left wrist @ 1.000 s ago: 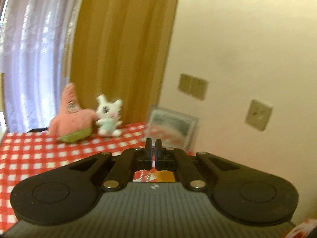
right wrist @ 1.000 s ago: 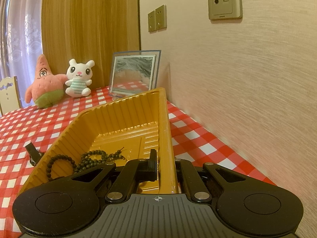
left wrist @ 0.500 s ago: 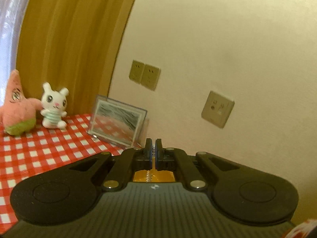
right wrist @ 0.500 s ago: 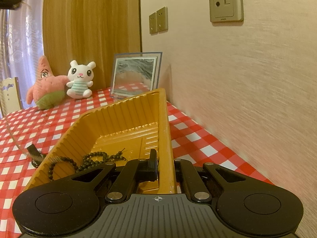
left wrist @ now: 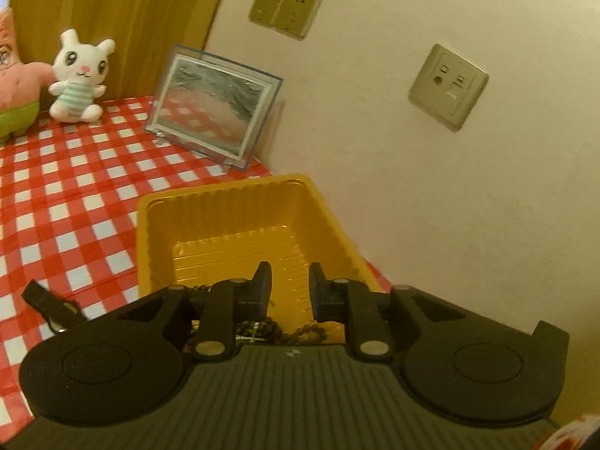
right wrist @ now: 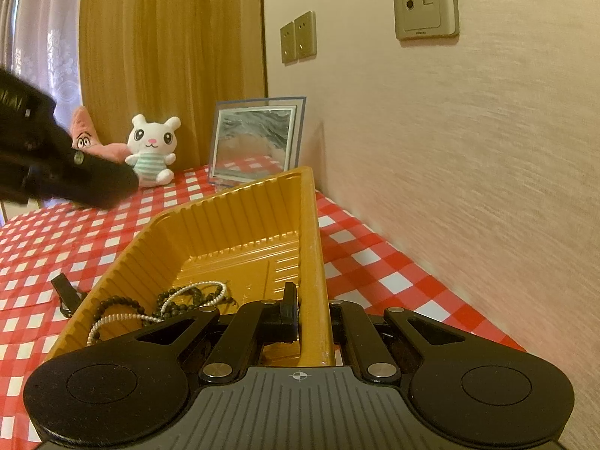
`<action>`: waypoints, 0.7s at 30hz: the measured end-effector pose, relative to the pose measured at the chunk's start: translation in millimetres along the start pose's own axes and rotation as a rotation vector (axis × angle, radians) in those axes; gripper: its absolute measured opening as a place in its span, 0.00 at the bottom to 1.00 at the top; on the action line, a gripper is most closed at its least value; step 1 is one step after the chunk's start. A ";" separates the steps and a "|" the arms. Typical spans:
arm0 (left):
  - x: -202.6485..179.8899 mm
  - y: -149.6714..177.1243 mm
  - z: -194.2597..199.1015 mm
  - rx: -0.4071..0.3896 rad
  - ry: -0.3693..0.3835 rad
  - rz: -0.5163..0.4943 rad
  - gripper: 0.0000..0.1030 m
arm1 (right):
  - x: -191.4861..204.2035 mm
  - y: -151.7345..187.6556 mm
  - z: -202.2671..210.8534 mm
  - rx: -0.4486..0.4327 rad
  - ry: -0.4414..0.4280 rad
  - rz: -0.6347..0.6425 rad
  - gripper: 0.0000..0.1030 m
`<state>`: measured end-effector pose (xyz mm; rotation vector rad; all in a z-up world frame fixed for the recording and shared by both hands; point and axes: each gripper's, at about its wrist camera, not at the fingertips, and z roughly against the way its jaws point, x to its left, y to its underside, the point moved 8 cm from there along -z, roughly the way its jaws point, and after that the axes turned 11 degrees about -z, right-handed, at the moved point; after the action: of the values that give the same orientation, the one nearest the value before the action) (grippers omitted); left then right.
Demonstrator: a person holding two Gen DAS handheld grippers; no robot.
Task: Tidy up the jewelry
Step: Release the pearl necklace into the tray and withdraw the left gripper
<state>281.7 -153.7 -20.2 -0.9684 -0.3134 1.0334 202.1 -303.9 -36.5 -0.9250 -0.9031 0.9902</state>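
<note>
A red-and-white checked cloth (left wrist: 75,195) covers the bench, and on it sits a golden-yellow ribbed tray (right wrist: 240,225) holding a dark-brown beaded strand (right wrist: 112,303) and a silvery-white beaded chain (right wrist: 123,318). Both tools are black with grey ribbed bodies. At the back stand a white plush rabbit (left wrist: 80,77) in mint-and-white stripes, a pink plush star (left wrist: 17,86) with green shorts, and a blue-edged frame (left wrist: 215,107) against the cream wall (left wrist: 412,168).

My left wrist camera looks down over the yellow tray (left wrist: 240,225) from above. My right one sits low at its near end, facing the far wall; both share the picture frame (right wrist: 257,142).
</note>
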 end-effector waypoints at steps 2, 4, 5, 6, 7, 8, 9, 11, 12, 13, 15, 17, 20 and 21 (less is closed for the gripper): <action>6.6 4.6 8.8 -0.013 -0.020 0.012 0.24 | -0.1 -0.2 0.0 0.001 0.000 -0.002 0.04; 15.5 8.8 17.7 -0.023 -0.061 0.018 0.25 | 0.1 -0.2 -0.6 0.000 -0.001 -0.002 0.04; 21.0 8.3 19.9 -0.024 -0.087 0.022 0.25 | 0.2 -0.1 -0.6 -0.001 -0.001 -0.002 0.04; 27.4 10.9 25.4 -0.027 -0.119 0.025 0.25 | 0.3 -0.2 -0.6 -0.001 -0.001 -0.001 0.04; 33.3 13.9 31.2 -0.030 -0.145 0.029 0.27 | 0.4 -0.1 -0.5 -0.002 -0.001 -0.002 0.04; 39.5 18.0 36.8 -0.031 -0.172 0.033 0.30 | 0.6 0.0 -0.5 -0.002 -0.001 -0.001 0.04; 46.5 22.8 43.5 -0.033 -0.206 0.036 0.31 | 0.8 0.0 -0.5 -0.001 0.000 -0.001 0.04; 59.2 33.2 54.6 -0.029 -0.268 0.039 0.34 | 0.6 0.0 -0.3 -0.001 0.000 -0.001 0.04; 65.6 38.1 59.0 -0.022 -0.295 0.038 0.34 | 0.5 -0.1 -0.2 -0.001 0.000 0.000 0.04; 71.1 43.4 63.4 -0.015 -0.319 0.038 0.34 | 0.9 -0.2 0.0 -0.001 0.000 0.000 0.04; 83.5 54.6 71.6 0.000 -0.360 0.054 0.34 | 0.5 -0.2 -0.1 -0.001 0.000 -0.001 0.04; 93.8 65.6 76.5 0.012 -0.383 0.077 0.36 | 0.8 -0.3 0.1 -0.001 0.000 0.001 0.04; 103.8 82.8 79.5 0.038 -0.418 0.093 0.38 | 0.6 -0.1 -0.2 -0.002 0.002 0.002 0.04; 105.2 89.0 79.4 0.051 -0.435 0.086 0.38 | 0.6 0.0 -0.2 -0.003 0.003 0.002 0.04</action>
<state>233.7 -9.7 -67.7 -0.7091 -0.6041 1.3236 202.4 -303.3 -36.4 -0.9297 -0.9017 0.9891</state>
